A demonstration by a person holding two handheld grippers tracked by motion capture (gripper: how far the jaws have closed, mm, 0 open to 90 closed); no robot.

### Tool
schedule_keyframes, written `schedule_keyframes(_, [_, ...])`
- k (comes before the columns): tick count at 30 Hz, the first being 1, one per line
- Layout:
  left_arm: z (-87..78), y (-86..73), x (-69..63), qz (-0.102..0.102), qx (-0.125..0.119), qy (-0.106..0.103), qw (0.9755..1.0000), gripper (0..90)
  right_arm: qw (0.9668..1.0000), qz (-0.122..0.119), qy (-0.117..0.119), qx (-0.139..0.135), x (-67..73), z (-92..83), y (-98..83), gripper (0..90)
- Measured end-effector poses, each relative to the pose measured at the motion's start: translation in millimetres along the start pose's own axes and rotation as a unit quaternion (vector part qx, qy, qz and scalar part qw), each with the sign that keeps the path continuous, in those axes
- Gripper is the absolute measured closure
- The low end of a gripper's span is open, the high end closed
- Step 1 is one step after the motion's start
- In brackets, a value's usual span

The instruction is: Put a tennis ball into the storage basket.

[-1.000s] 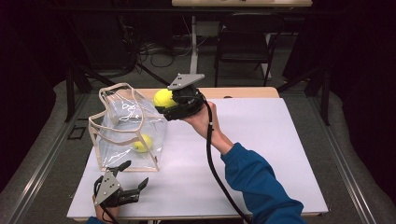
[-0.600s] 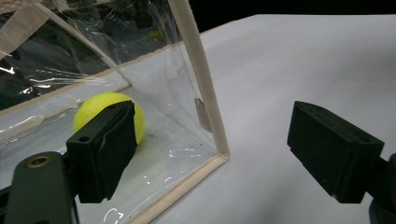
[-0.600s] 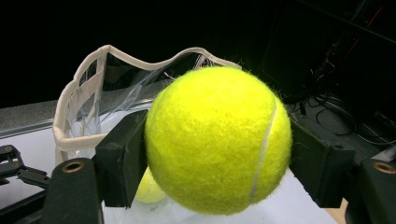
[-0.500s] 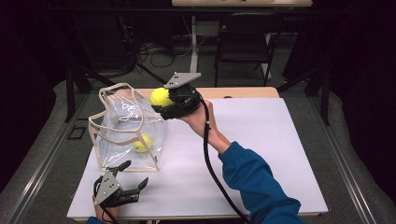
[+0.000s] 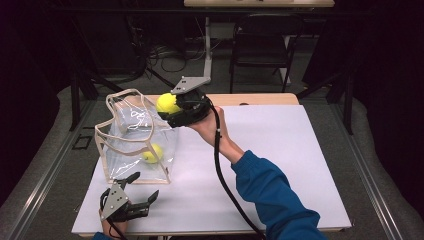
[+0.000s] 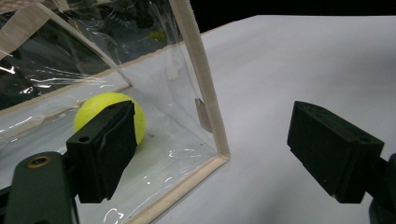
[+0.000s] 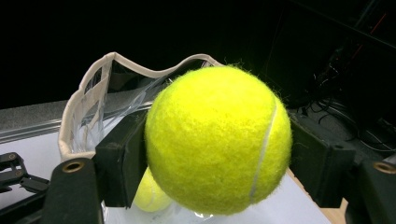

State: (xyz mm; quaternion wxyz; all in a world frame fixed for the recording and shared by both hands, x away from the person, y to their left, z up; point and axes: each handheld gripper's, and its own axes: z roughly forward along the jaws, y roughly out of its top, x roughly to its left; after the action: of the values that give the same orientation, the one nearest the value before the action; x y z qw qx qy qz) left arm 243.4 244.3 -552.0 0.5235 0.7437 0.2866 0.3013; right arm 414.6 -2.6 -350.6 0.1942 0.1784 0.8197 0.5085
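Note:
A clear plastic bag (image 5: 131, 142) with beige trim stands on the white table (image 5: 280, 150) at the left. One yellow tennis ball (image 5: 151, 153) lies inside it, also seen through the bag wall (image 6: 105, 105). My right gripper (image 5: 169, 106) is shut on a second tennis ball (image 5: 167, 103) (image 7: 218, 139), held in the air at the bag's upper right rim (image 7: 88, 84). My left gripper (image 5: 139, 190) (image 6: 212, 154) rests low at the table's front edge, just in front of the bag's near corner (image 6: 219, 151), jaws open with nothing between them.
A wooden table edge (image 5: 260, 99) runs behind the white surface. A dark chair (image 5: 262, 45) and cables (image 5: 170, 57) sit on the floor beyond. White tabletop spreads to the right of the bag.
The right gripper has carried its tennis ball a little to the left, closer over the bag's opening. The left gripper has stayed put.

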Motion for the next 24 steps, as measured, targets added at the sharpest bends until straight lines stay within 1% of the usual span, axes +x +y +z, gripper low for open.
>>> schedule_keyframes(24, [0.1,-0.1,0.3,-0.001,0.000,-0.001,1.0000,15.8,0.9999,-0.010,0.004,-0.007,7.3,10.3,8.8,26.2])
